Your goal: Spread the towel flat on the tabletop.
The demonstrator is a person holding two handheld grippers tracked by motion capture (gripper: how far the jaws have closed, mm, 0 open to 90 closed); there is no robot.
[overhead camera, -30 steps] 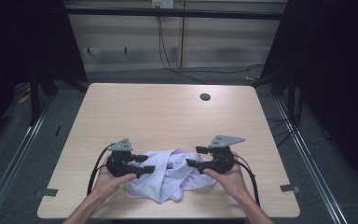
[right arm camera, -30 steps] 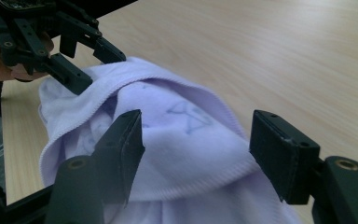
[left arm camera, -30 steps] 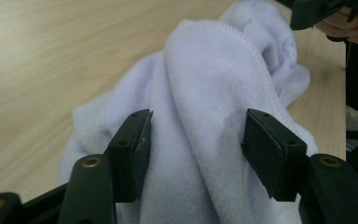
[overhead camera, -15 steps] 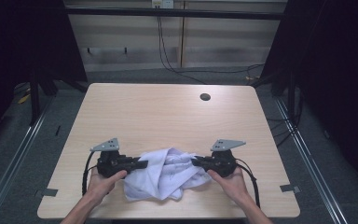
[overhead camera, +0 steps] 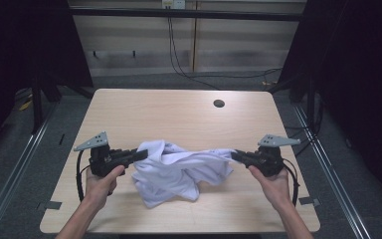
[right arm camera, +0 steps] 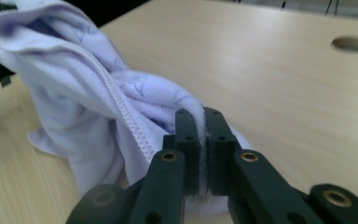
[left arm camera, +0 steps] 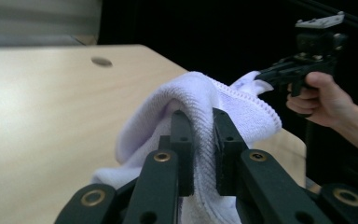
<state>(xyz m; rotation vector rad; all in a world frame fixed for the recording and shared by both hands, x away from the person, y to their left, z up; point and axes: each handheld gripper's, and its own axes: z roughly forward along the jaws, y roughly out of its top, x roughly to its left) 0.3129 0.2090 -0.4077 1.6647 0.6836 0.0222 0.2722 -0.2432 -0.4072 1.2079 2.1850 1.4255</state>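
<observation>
Right, the white towel hangs bunched between my two grippers over the near half of the wooden table, its upper edge pulled into a loose span from one to the other while the lower folds sag onto the tabletop. The cloth is pale, faintly lilac in the gripper views, with a stitched hem running along the edge.

My left gripper has its jaws clamped on the towel's left end; they have just been closing, and in the left gripper view I see a thick fold of terry pinched between the two black jaws. My right gripper bites the opposite end, jaws also just drawn together, and the right gripper view shows only a thin layer of hem squeezed between them. Both grippers point inward, toward each other.

Further out, a round cable hole sits near the table's far edge, well apart from the towel. Beyond the table, cables hang against the wall.
</observation>
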